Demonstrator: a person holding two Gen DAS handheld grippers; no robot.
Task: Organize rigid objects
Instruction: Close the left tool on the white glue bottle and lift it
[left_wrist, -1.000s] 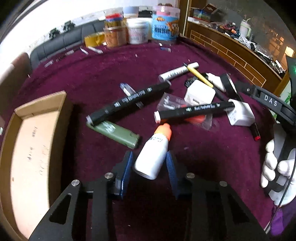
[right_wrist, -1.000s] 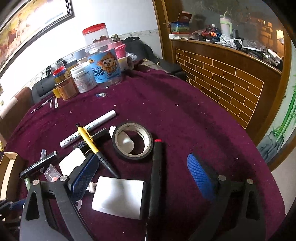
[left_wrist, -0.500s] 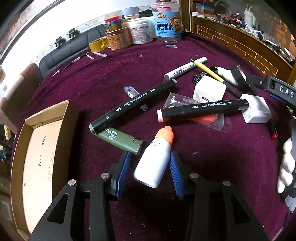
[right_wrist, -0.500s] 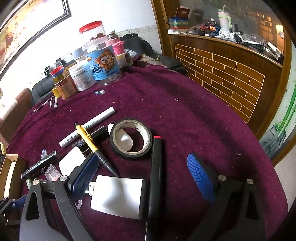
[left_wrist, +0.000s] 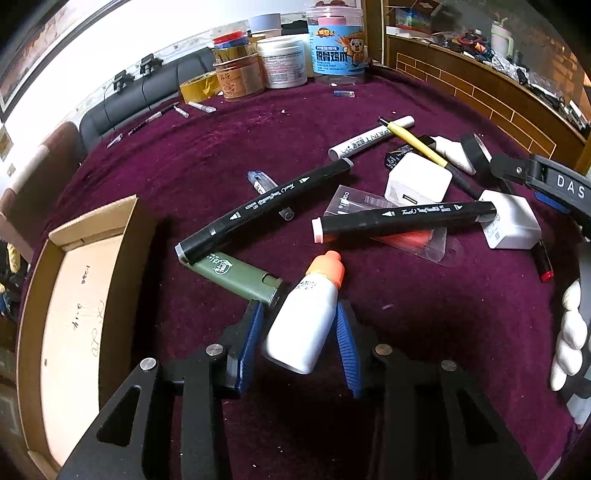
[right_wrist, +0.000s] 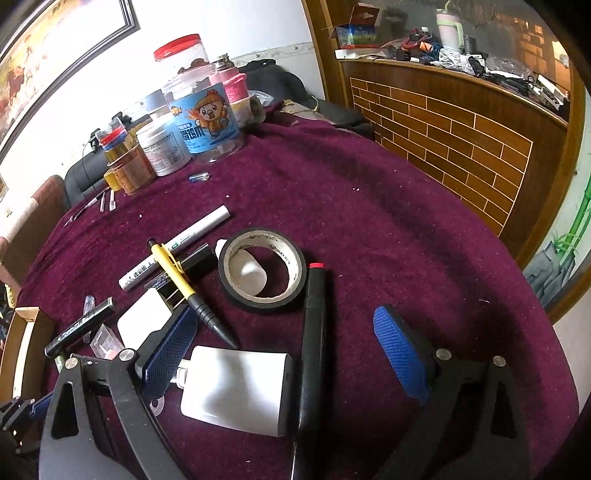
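Maroon cloth covers the table (left_wrist: 207, 162). Just right of the open cardboard box (left_wrist: 70, 295), the white squeeze bottle with orange cap (left_wrist: 306, 317) is clamped by the left gripper (left_wrist: 300, 341); it should be lifted level over the box wall. The right gripper (right_wrist: 288, 350) is held spread, empty.

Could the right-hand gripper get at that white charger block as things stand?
Probably yes: the right gripper stands open around the white charger block, though the black pen also lies between its fingers.
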